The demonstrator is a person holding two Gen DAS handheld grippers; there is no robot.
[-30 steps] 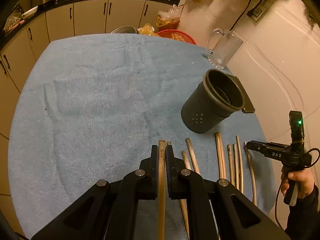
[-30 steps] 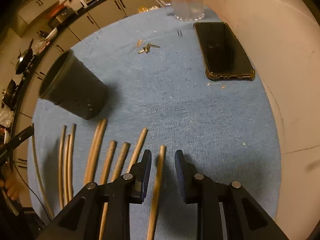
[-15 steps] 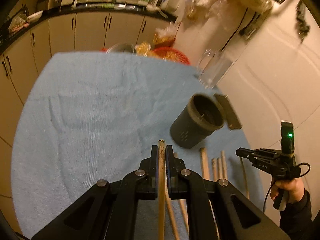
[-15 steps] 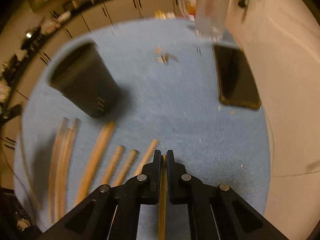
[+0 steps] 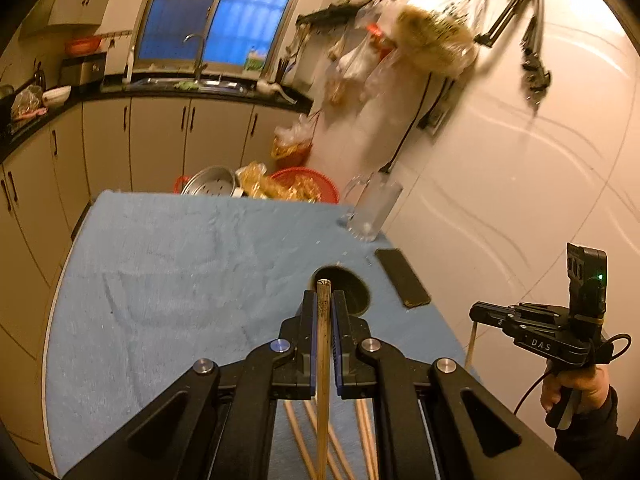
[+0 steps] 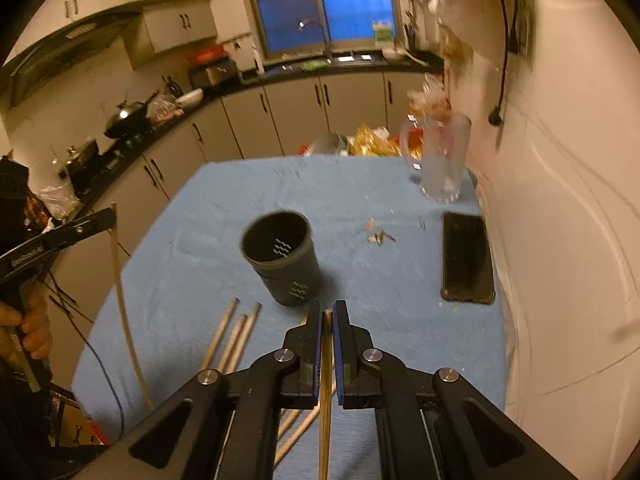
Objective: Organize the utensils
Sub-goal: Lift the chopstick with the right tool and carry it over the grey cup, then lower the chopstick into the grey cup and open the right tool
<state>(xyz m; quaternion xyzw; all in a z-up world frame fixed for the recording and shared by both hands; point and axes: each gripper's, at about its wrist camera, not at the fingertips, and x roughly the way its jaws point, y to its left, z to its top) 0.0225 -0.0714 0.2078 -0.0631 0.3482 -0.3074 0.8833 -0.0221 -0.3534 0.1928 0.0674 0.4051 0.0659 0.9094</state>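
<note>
My left gripper (image 5: 323, 300) is shut on a wooden chopstick (image 5: 323, 360), lifted above the blue table; it also shows in the right wrist view (image 6: 108, 218) with its chopstick (image 6: 124, 312) hanging down. My right gripper (image 6: 327, 314) is shut on another chopstick (image 6: 326, 380), raised just in front of the dark grey holder cup (image 6: 282, 260); it shows in the left wrist view (image 5: 478, 312). The cup (image 5: 352, 288) stands upright, partly hidden behind my left fingers. Several more chopsticks (image 6: 234, 336) lie on the cloth near the front edge.
A black phone (image 6: 467, 258) lies at the table's right side by the wall. A glass mug (image 6: 440, 160) stands at the far right corner. Small scraps (image 6: 380, 236) lie between cup and phone. Kitchen cabinets and a red basket (image 5: 308, 184) are beyond the blue cloth (image 5: 180, 272).
Both grippers rose from the table, each carrying a chopstick. My right gripper shut on its chopstick, then lifted. Both views tilted up toward the kitchen.
</note>
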